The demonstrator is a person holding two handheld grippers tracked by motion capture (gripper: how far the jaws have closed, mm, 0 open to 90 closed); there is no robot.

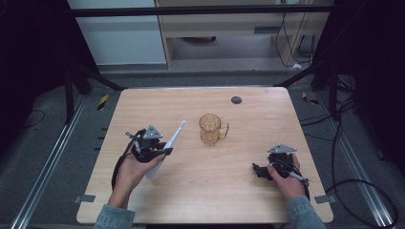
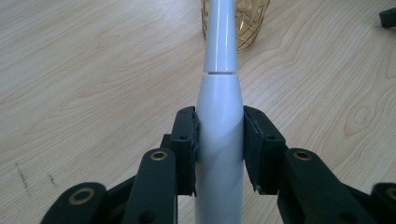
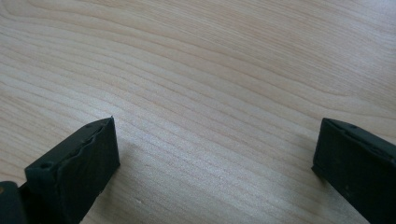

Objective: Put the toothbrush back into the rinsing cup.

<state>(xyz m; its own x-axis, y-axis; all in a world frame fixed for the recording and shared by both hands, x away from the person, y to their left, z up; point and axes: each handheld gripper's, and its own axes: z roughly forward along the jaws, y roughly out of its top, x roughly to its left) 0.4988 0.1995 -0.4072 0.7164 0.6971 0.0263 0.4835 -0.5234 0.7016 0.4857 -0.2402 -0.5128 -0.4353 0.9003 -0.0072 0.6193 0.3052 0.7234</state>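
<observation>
1. I see the table (image 1: pixel 200 191), light wood, with a small dark disc (image 1: pixel 236 99) set into its far edge.
2. My left gripper (image 1: pixel 165 151) sits at the near left of the table, held in the person's left hand (image 1: pixel 131 172). Its jaws are clamped on the toothbrush; in the left gripper view both pads (image 2: pixel 187 140) press the sides of the white handle.
3. My right gripper (image 1: pixel 258 170) rests at the near right, well apart from everything else, in the right hand (image 1: pixel 289 181). In the right gripper view its jaws stand wide with only bare wood between them, gripping nothing.
4. The toothbrush (image 1: pixel 168 145), white and electric, lies slanted from near left to far right, its head pointing toward the cup. I can't tell whether its lower end touches the table.
5. The cup (image 1: pixel 210 129), clear amber with a handle on its right, stands upright mid-table, just right of the brush head and apart from it.
</observation>
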